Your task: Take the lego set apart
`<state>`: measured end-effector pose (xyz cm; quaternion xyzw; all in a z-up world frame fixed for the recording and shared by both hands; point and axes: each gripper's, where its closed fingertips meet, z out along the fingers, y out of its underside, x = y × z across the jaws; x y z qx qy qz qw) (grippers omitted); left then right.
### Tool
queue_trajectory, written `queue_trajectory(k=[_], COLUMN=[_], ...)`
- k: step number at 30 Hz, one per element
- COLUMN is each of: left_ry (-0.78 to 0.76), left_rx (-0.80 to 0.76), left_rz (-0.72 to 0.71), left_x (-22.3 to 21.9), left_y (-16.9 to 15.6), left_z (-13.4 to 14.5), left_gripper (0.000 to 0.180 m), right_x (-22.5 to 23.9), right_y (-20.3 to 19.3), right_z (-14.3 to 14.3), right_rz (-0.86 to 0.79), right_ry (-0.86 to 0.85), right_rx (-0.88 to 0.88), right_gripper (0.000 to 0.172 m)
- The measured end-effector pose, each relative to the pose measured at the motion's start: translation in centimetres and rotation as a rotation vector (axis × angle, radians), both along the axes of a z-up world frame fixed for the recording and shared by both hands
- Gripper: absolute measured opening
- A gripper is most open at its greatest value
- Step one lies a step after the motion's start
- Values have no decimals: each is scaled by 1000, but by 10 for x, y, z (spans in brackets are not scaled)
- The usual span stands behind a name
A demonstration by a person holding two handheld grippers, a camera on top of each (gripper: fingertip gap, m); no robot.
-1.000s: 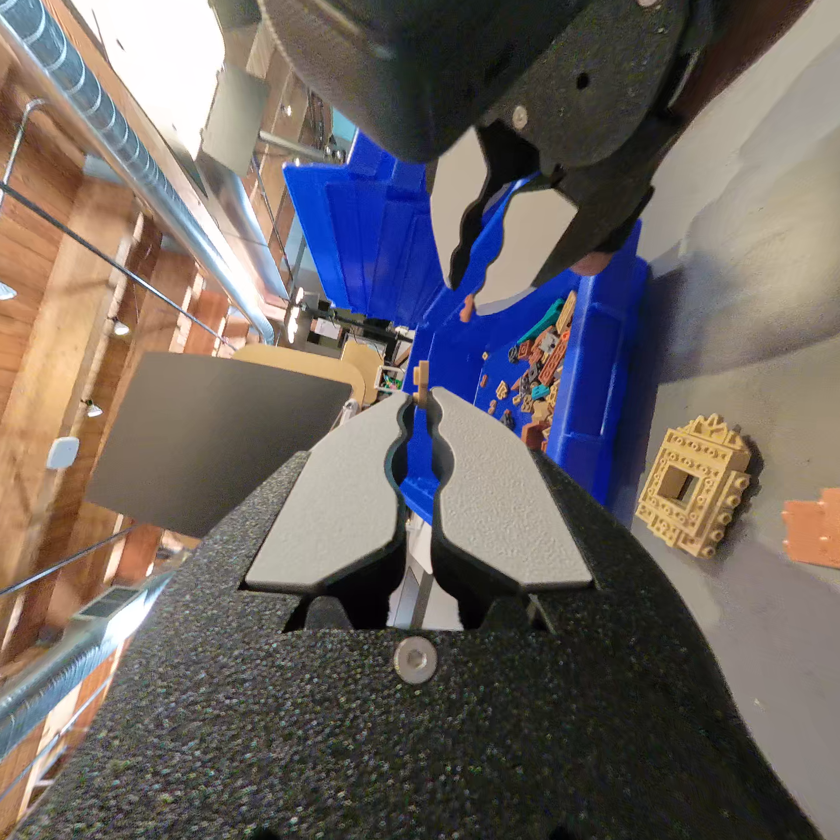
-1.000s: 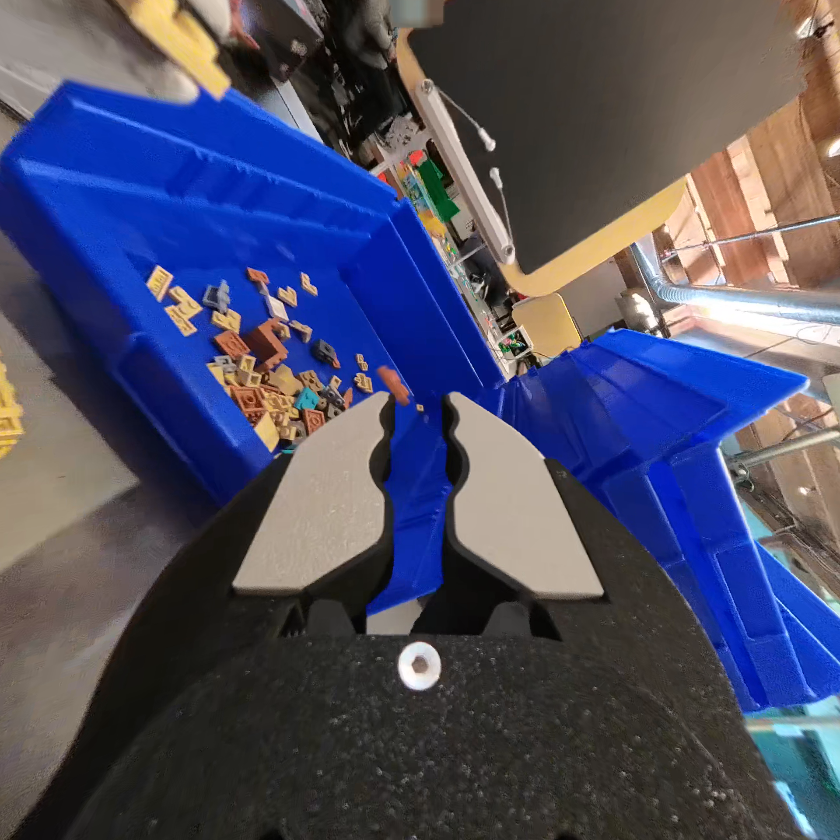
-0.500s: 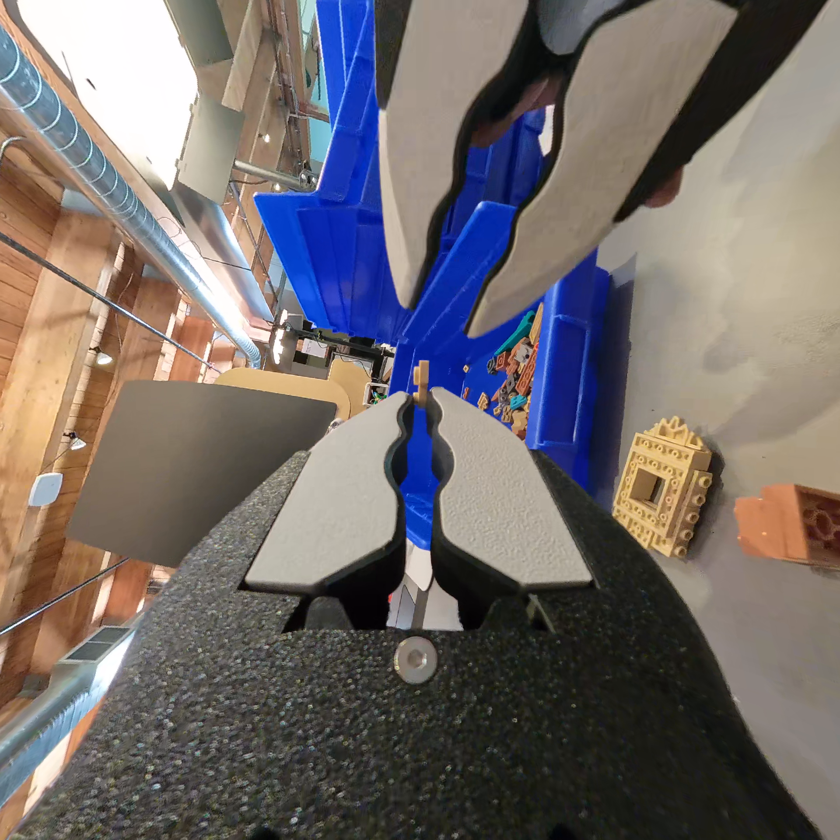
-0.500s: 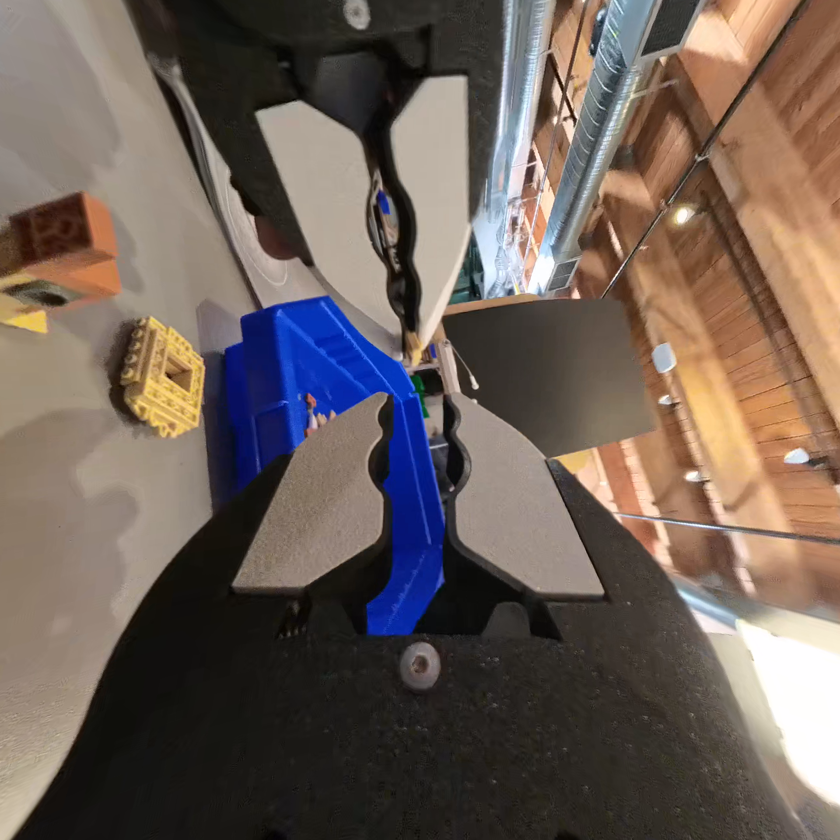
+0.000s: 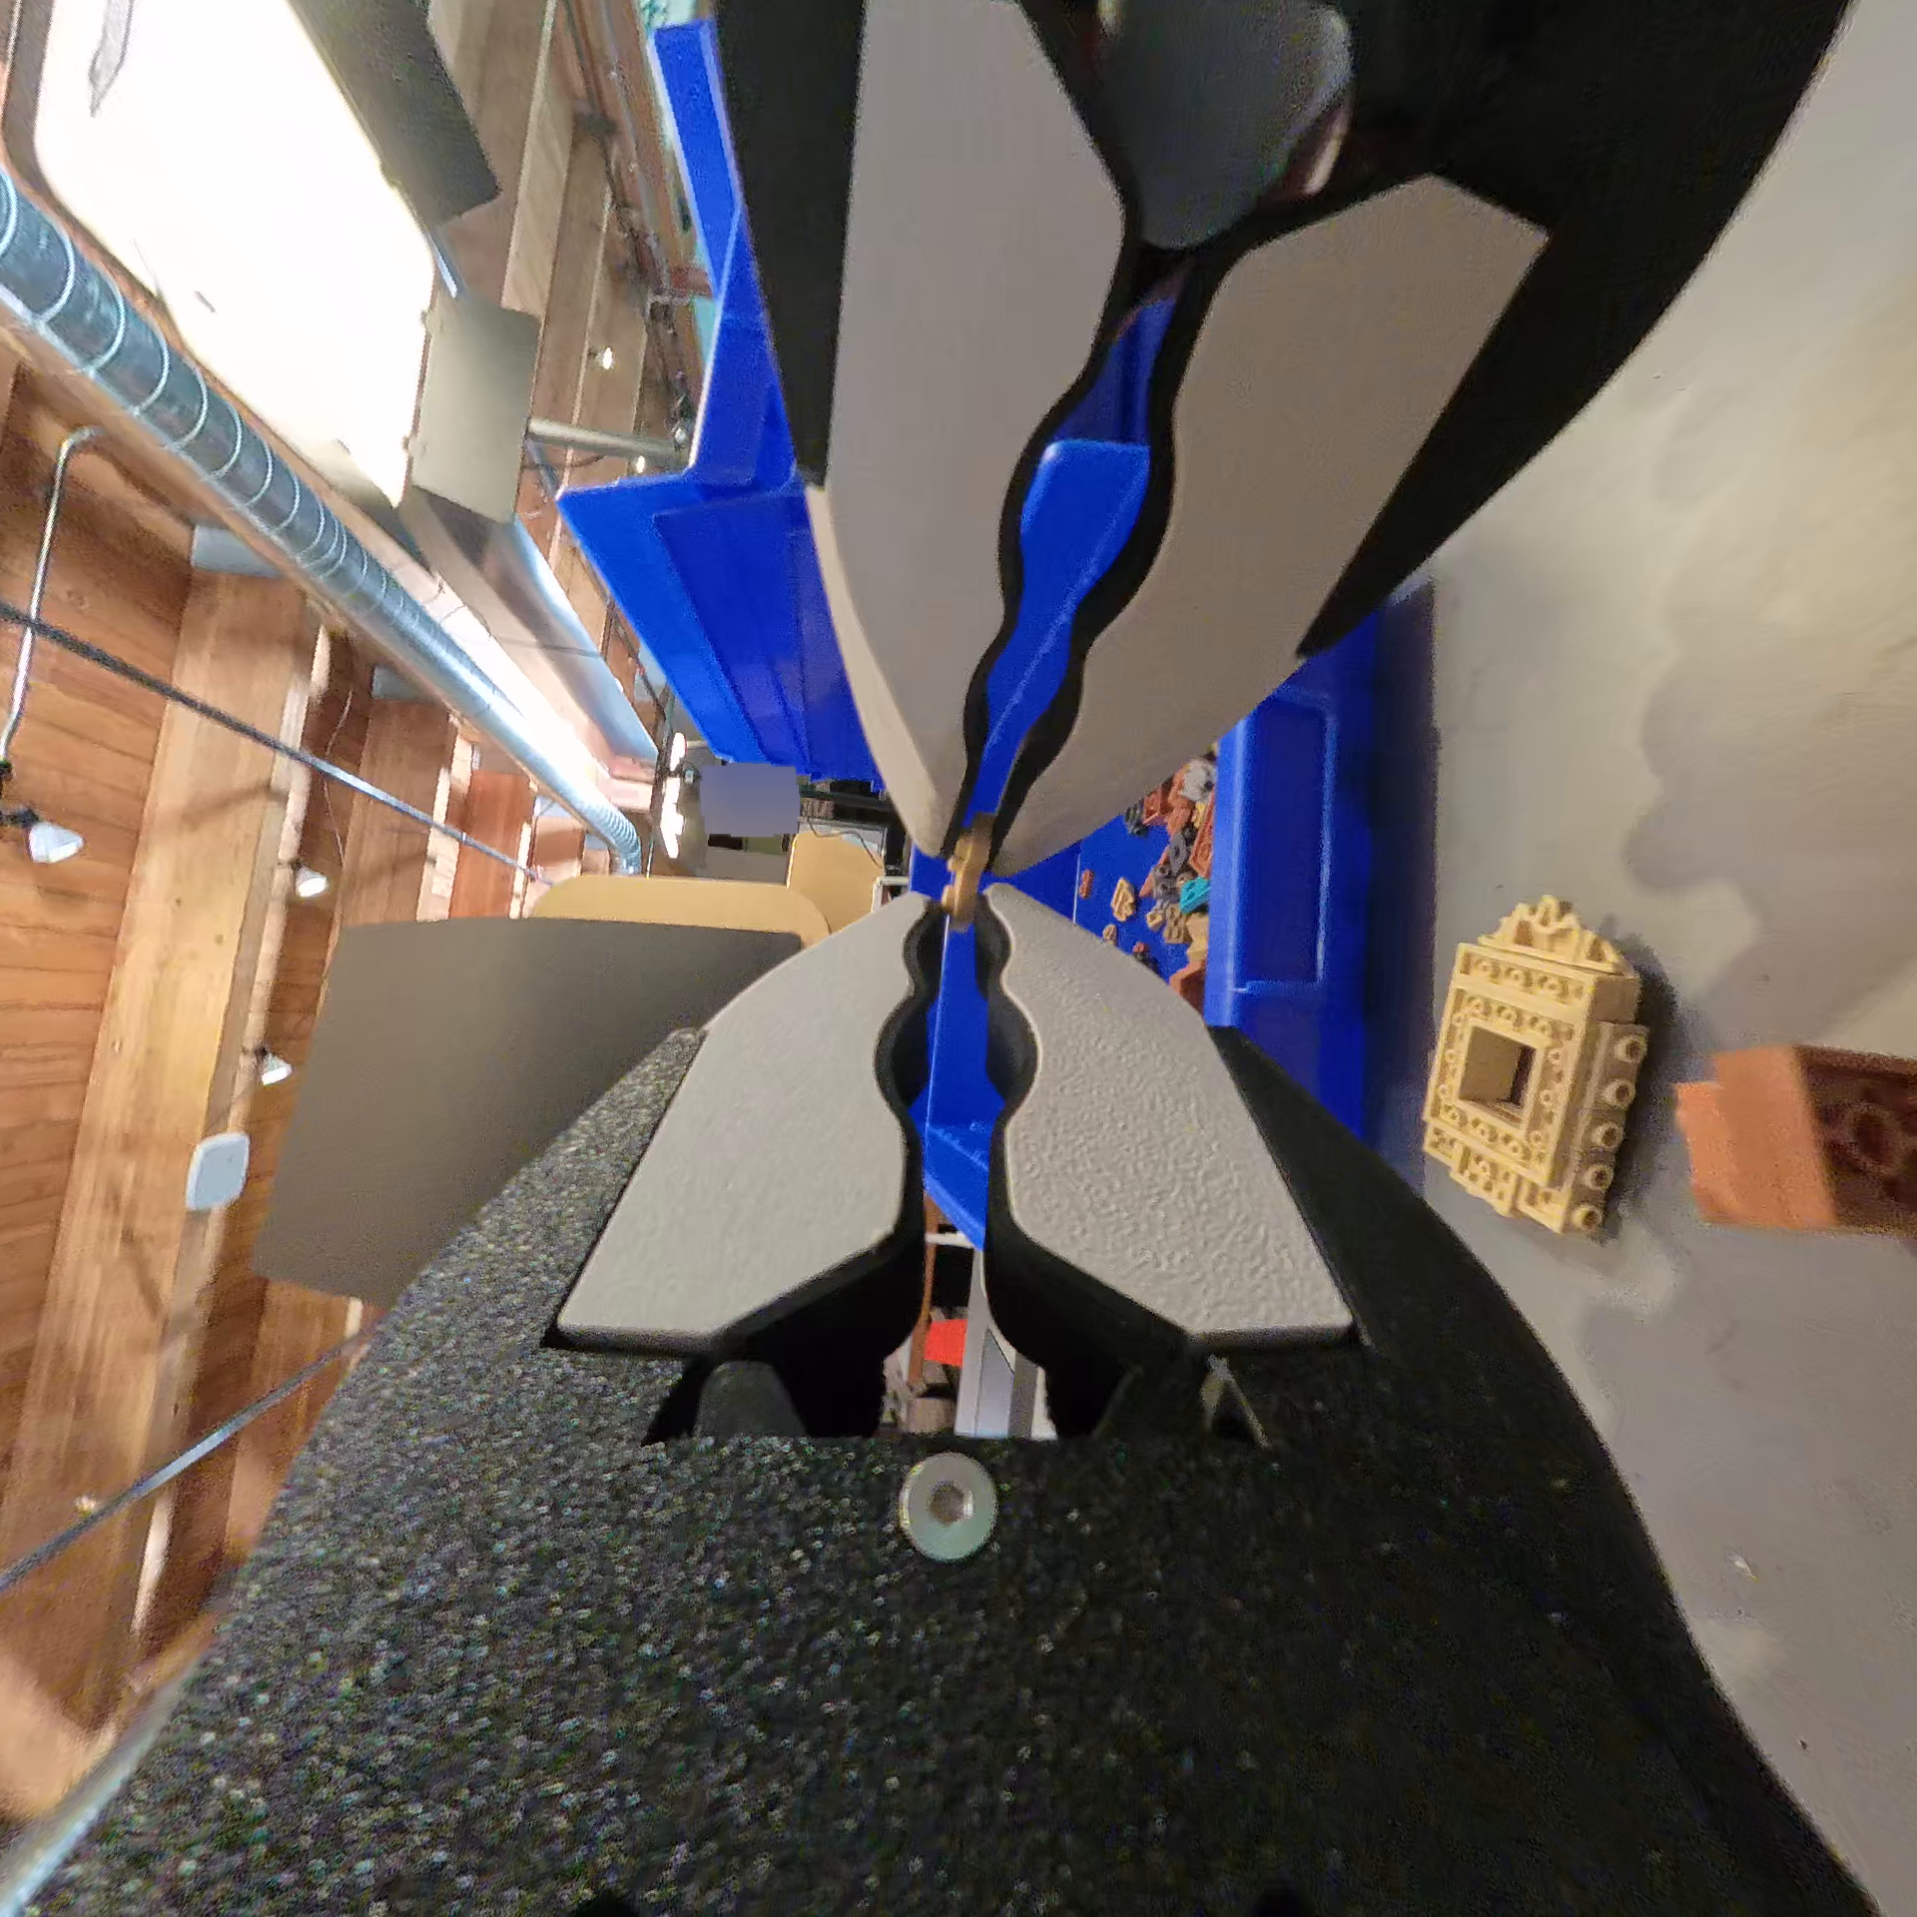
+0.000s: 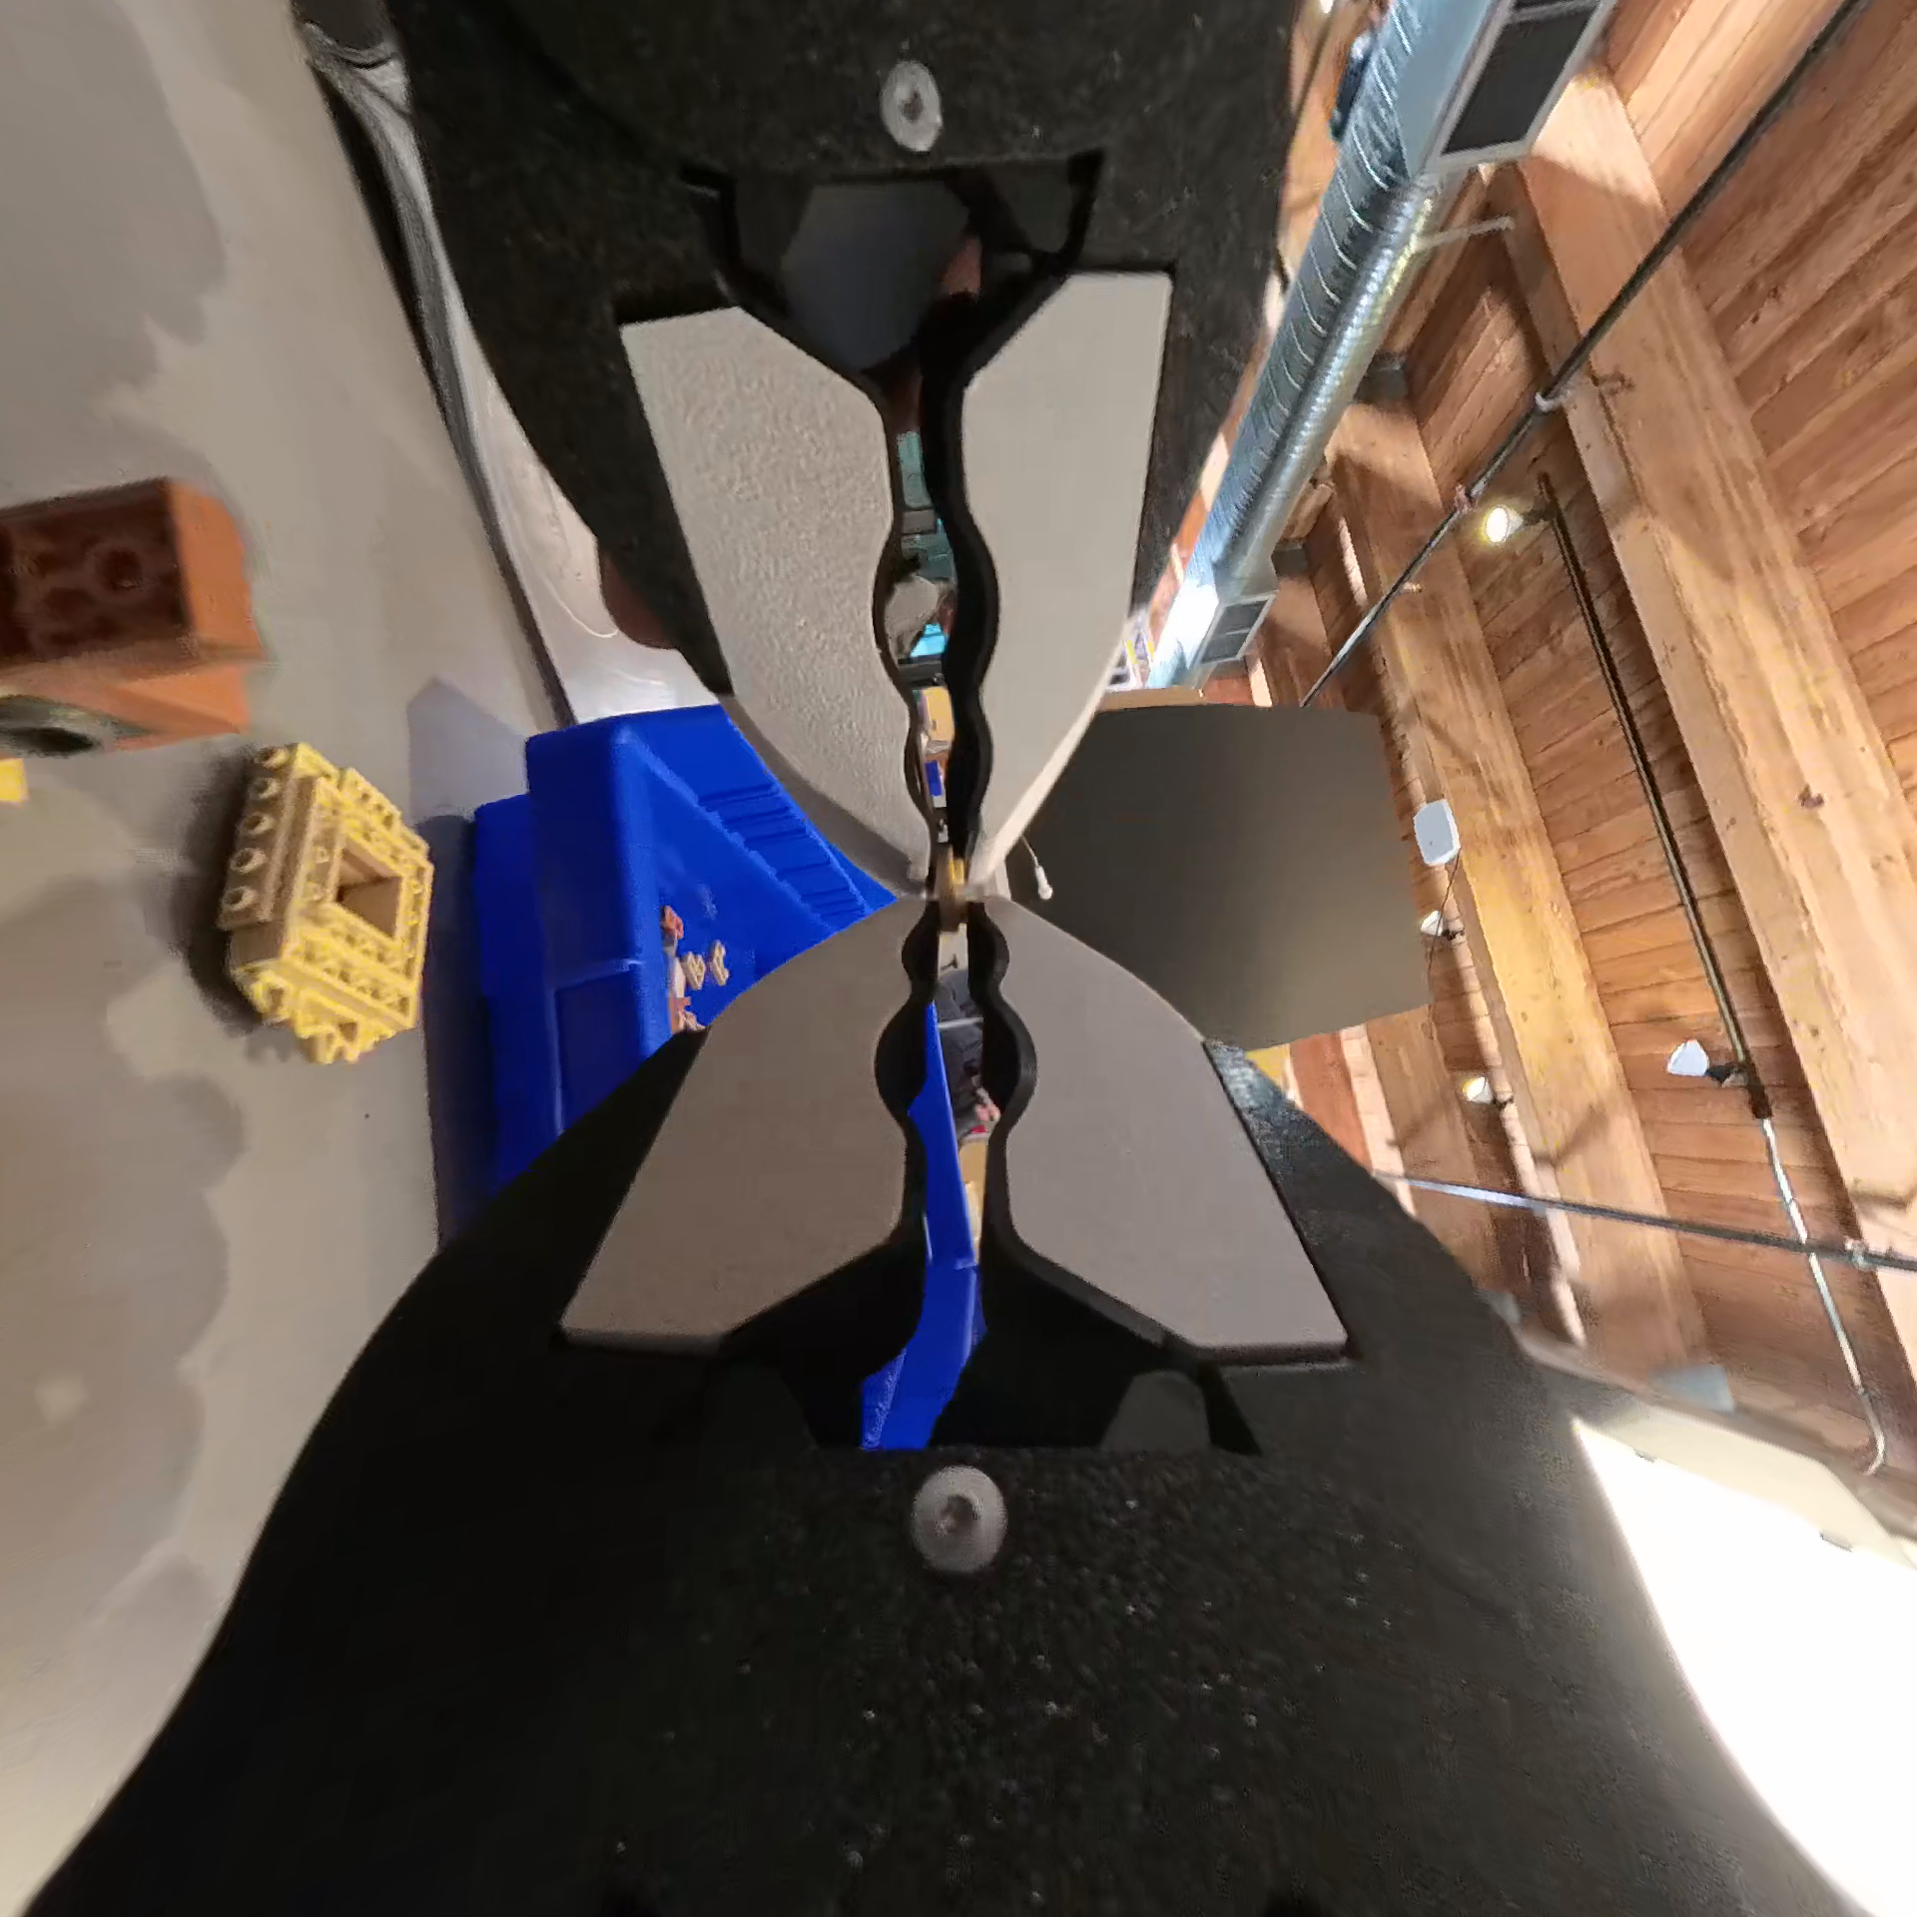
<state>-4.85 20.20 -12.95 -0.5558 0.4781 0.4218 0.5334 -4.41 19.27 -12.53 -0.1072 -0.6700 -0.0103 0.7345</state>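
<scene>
My left gripper [image 5: 963, 913] is shut on a small tan brick piece [image 5: 970, 866] that sticks out past its fingertips. My right gripper [image 6: 949, 918] meets it tip to tip and is shut on the other end of the same tan piece [image 6: 949, 890]. In the left wrist view the right gripper [image 5: 975, 825] comes down from the top. In the right wrist view the left gripper [image 6: 946, 866] comes down from the top. Both are held in the air beside the grey table [image 5: 1712, 622].
A blue bin [image 5: 1297, 882] with several small loose bricks stands behind the grippers; it also shows in the right wrist view [image 6: 622, 882]. A tan square frame build [image 5: 1525, 1068] and a reddish-brown block [image 5: 1784, 1141] lie on the table beside it. The tips of both grippers are at nearly the same place.
The right gripper swung round from the blue bin to face the left gripper, closed in, and its fingers shut on the tan piece. The left gripper kept its hold throughout.
</scene>
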Motion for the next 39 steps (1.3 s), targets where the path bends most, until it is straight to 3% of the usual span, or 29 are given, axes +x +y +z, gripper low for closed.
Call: queue_trajectory(k=[4,7,10,13,18,21,27,31,35,39], left_ry=[-119,-223,-273,-311,-394,-443,-448,-437,-430,-488], left_rx=[44,56,57,53,53,46,19,2,-25,-97], left_rz=[91,135,158,163,154,139,130,130,119,76], left_x=[-22,-36,-44,-46,-48,-46,-44,-43,-40,-33], left_y=[2,1,0,0,-2,-2,-1,0,1,1], left_z=[15,22,25,26,30,32,27,23,18,10], left_gripper=[6,6,6,6,5,5,5,5,5,5], right_x=[-9,-15,-12,-7,9,20,24,18,10,13], right_y=[41,87,92,78,-18,-54,-74,-78,-73,-65], right_z=[11,-7,-17,-14,-33,-44,-53,-68,-84,-65], right_rz=[-163,-358,-345,-271,210,354,410,357,271,324], right_ry=[77,32,-2,-36,-322,-469,-573,-619,-626,-525], right_rx=[-119,-286,-369,-447,-722,-822,-862,-817,-704,-662], right_gripper=[4,18,21,23,22,26,31,31,14,9])
